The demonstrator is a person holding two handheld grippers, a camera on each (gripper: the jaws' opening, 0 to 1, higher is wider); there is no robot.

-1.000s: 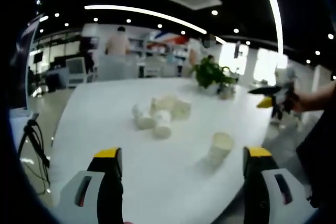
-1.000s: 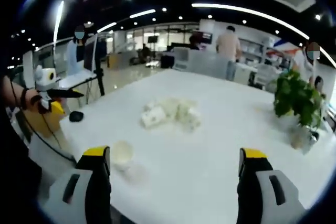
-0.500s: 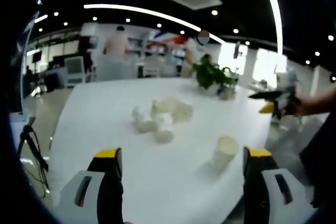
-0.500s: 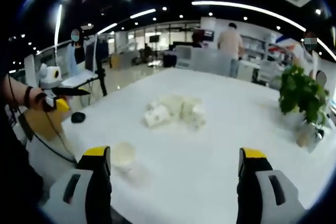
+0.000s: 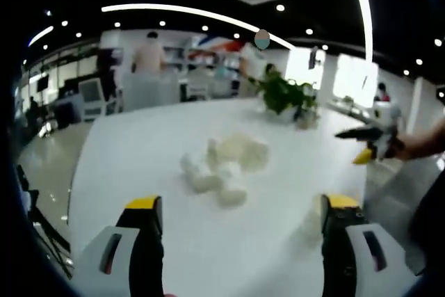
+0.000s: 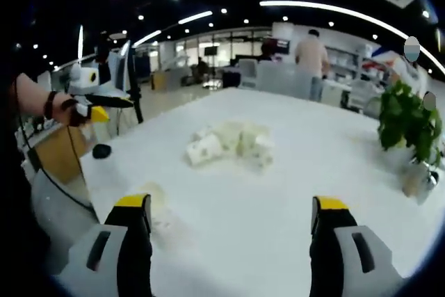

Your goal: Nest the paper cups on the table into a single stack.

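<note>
— What blocks my way across the tabletop (image 6: 334,172)?
— Bare surface runs ahead to the heap of paper cups (image 6: 233,145) mid-tabletop. A lone cup (image 6: 156,199) stands near its near edge; a potted plant (image 6: 410,130) guards the far edge.

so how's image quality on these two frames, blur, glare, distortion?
Left gripper view: soft all over, the paper cups smear into a pale clump on the white table; strong fisheye bends the ceiling light strip. Right gripper view: a bit sharper, but the cups wash out against the table, and the potted plant stretches at the rim.
</note>
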